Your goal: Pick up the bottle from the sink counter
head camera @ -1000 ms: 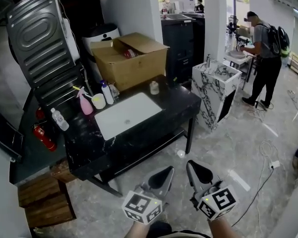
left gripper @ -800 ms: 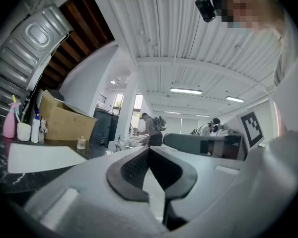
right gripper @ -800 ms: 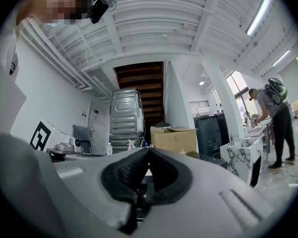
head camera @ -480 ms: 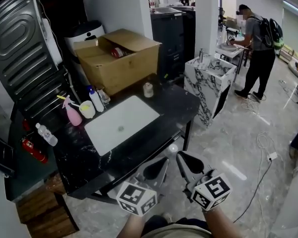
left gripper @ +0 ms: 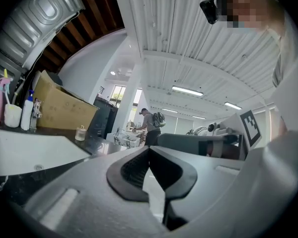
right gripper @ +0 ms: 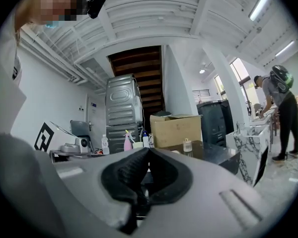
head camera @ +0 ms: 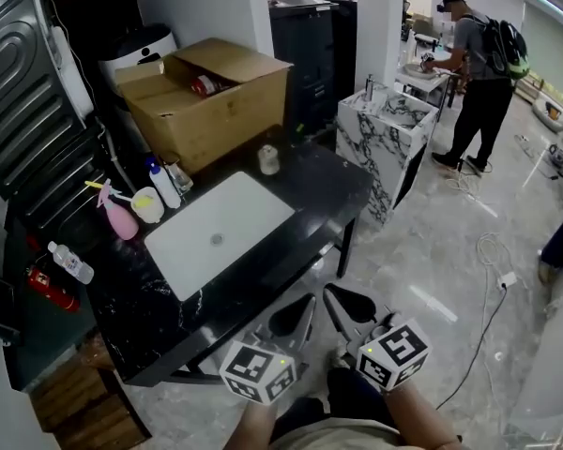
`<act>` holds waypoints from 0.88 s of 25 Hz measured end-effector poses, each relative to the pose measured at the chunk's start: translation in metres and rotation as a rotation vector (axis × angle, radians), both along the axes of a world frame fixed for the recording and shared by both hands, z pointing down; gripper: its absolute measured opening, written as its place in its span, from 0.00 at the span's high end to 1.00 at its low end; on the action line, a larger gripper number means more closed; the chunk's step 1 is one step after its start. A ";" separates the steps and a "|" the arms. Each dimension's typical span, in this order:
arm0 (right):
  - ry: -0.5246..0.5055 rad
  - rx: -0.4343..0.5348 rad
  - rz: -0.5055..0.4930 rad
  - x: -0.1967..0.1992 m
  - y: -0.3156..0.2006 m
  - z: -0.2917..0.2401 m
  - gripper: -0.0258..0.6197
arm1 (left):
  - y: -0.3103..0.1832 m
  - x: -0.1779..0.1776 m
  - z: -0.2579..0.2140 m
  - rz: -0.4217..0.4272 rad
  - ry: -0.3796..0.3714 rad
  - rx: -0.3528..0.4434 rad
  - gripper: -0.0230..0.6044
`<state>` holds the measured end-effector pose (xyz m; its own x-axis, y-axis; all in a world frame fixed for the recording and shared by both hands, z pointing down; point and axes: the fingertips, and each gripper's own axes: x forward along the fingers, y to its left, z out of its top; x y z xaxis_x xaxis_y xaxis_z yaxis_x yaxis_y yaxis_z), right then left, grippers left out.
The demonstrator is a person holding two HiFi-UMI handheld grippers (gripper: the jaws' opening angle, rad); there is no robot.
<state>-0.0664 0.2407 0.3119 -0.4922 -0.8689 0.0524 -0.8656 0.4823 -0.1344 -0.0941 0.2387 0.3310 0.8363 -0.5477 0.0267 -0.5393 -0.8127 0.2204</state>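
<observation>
- Along the far-left rim of the basin [head camera: 216, 232], on the black counter [head camera: 310, 190], stands the white bottle [head camera: 162, 186] with a blue cap, probably the one meant. It is upright, just beside a cup [head camera: 148, 204], with a pink sprayer [head camera: 119, 216] near on the other side of that cup.
- Low in the head view, the left gripper [head camera: 296, 317] and right gripper [head camera: 349, 303] hang side by side off the counter's near edge, well apart from the bottle. Each is clenched on nothing, pads pressed together in its own view.
- Risk, wrong target: a clear water bottle [head camera: 70, 262] lies on a lower ledge to the left, and the sprayer is also bottle-shaped. Either could be taken by mistake.
- Risk, closed jaws: arriving clenched would push the bottle over, not straddle it. They need to part before contact.
- Risk, crowding: the cup and sprayer leave little room at the sides, so a wide or slanted approach could knock them into the basin.
- Risk, reach: the bottle sits across the basin, so leaning far may bring a forearm down near the jar [head camera: 268, 159] or the counter edge.
</observation>
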 end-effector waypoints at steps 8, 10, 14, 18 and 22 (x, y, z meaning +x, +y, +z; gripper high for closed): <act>-0.012 0.010 -0.033 0.017 -0.062 -0.001 0.96 | -0.057 0.020 -0.001 -0.014 0.010 0.001 0.95; -0.012 0.012 -0.049 0.024 -0.083 -0.002 0.96 | -0.079 0.026 -0.003 -0.027 0.016 0.002 0.95; 0.007 0.014 -0.082 0.042 -0.126 -0.007 0.96 | -0.124 0.046 -0.011 -0.056 0.023 0.009 0.95; 0.016 0.014 -0.115 0.063 -0.165 -0.008 0.96 | -0.162 0.071 -0.014 -0.085 0.020 0.009 0.95; 0.012 0.009 -0.158 0.082 -0.194 -0.006 0.96 | -0.191 0.092 -0.015 -0.125 0.023 0.008 0.95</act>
